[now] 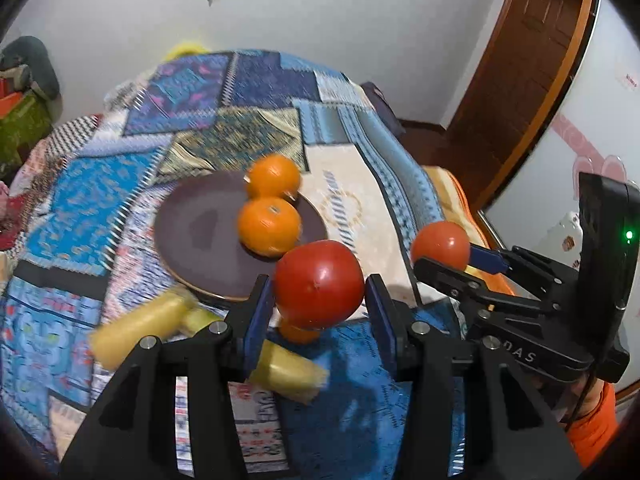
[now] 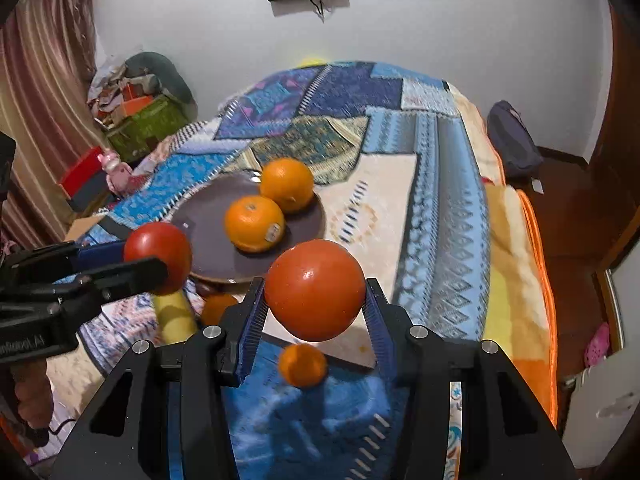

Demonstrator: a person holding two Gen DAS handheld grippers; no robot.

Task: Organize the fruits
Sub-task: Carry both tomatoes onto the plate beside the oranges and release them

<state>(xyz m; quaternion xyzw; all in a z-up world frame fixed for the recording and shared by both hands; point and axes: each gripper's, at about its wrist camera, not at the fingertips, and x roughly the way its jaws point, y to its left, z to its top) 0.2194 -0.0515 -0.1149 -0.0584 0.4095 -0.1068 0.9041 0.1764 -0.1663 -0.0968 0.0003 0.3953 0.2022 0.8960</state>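
The left gripper (image 1: 319, 304) and the right gripper (image 2: 316, 304) each clamp a round red tomato above the patchwork-quilted bed (image 2: 440, 184).

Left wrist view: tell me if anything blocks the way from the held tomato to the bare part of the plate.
Nothing visible does. The left gripper holds the tomato above the near rim of the plate. The two oranges sit on the plate's right side, leaving its left part free.
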